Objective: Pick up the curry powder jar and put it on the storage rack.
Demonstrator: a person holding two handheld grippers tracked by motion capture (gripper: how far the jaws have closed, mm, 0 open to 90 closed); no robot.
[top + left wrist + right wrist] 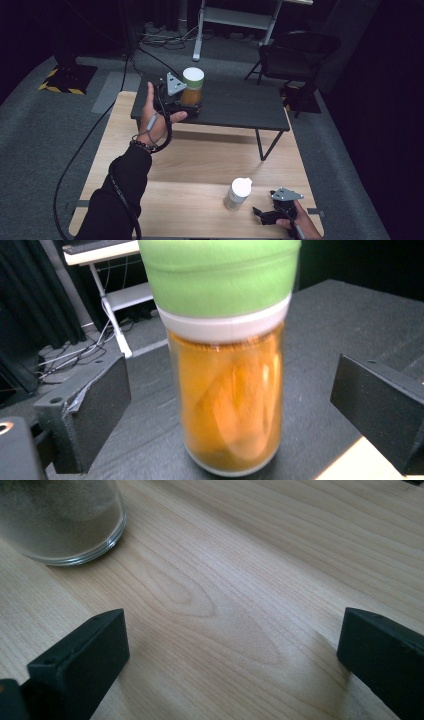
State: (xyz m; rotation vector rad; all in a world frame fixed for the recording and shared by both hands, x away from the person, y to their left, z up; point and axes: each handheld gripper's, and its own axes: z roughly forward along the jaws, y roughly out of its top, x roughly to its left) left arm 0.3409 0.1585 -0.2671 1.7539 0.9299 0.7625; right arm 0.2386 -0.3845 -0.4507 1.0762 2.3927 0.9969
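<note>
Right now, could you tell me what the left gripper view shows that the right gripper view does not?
The left gripper view has the green-lidded jar of orange contents standing upright on the black table, between open jaws that do not touch it, with a white frame and cables behind. The right gripper view has the light wooden table and the base of a glass jar of greyish powder, off to one side. Both show two black jaws standing wide apart.

Jar [192, 86] stands on the dark table [240, 105], behind the wooden table [200, 155] bearing the bottle [237, 193]
</note>
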